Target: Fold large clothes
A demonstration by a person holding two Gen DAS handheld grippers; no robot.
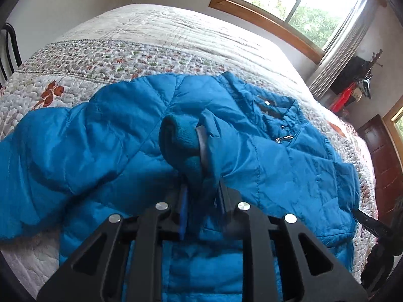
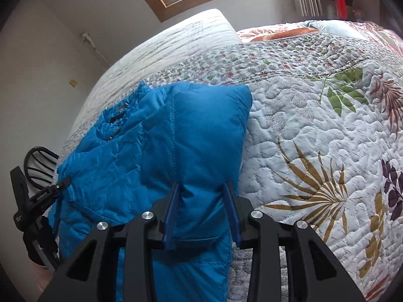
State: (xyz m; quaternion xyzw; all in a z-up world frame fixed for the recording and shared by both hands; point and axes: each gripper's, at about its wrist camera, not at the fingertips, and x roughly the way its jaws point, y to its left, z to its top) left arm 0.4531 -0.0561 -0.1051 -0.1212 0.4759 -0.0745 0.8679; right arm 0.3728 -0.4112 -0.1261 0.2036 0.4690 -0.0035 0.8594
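a blue puffer jacket (image 1: 252,151) lay spread on a floral quilt (image 2: 314,130) covering a bed, as the left gripper (image 1: 201,188) pinched the sleeve's knit cuff (image 1: 181,146) between its closed jaws and the right gripper (image 2: 201,188) clamped a folded edge of the jacket

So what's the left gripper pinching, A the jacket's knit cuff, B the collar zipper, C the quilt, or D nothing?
A: the left gripper has its blue fingers closed on the dark knit cuff at the sleeve end, over the jacket on the quilt.
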